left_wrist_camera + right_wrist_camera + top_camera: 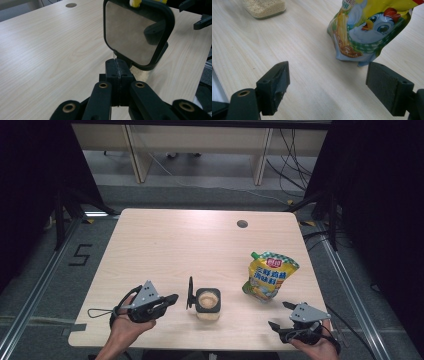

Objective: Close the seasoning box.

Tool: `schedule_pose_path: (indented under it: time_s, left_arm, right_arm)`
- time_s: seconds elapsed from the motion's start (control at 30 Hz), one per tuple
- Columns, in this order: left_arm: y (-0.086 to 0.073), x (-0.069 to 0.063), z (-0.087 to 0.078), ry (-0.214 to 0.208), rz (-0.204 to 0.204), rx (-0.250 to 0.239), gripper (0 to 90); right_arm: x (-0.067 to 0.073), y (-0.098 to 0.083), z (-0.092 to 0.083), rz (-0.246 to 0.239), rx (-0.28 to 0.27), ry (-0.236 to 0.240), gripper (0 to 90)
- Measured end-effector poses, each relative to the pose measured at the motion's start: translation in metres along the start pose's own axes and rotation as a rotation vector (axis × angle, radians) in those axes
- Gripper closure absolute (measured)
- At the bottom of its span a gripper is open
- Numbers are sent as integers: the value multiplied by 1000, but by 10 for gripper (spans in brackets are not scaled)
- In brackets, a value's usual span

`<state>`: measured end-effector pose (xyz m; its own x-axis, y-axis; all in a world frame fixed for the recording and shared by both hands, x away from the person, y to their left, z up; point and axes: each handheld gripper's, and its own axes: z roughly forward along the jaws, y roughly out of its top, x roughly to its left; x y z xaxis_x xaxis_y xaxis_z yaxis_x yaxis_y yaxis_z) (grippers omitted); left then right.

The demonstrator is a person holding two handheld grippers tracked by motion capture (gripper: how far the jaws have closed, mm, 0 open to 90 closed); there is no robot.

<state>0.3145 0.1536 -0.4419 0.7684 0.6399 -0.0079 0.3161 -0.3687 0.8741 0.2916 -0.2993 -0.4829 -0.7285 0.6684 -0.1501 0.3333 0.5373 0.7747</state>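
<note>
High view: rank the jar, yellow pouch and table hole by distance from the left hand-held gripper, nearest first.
From the left hand-held gripper:
1. Jar, just to its right, with its lid flipped up towards the jaws.
2. Yellow pouch, on the right half of the table.
3. Table hole, near the far edge.

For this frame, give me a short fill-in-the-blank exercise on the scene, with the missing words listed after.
1. The lid of the jar stands ____.
2. The right tool has its jaws ____, with nothing between them.
3. The left tool has its jaws ____, just left of the jar.
4. The snack pouch is mostly ____ in colour.

Missing words: open; open; shut; yellow
</note>
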Motion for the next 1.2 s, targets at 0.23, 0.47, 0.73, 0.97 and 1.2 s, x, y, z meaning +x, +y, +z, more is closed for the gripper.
schedule_pose_path:
  time_s: [0.23, 0.47, 0.73, 0.97, 1.2]
  left_arm:
    - [13, -7, 6, -24, 14, -10, 891]
    - [21, -13, 9, -46, 34, -12, 892]
    - [27, -18, 14, -63, 55, -11, 891]
    - [31, -24, 23, -90, 65, 9, 891]
    - [31, -26, 31, -116, 66, 18, 890]
  right_arm:
    - [0, 0, -1, 1, -4, 0, 205]
    - [0, 1, -1, -13, -7, -2, 207]
    - [0, 1, 0, -14, -5, 0, 209]
    - [0, 1, -1, -16, -9, -1, 210]
    - [1, 1, 0, -14, -8, 3, 211]
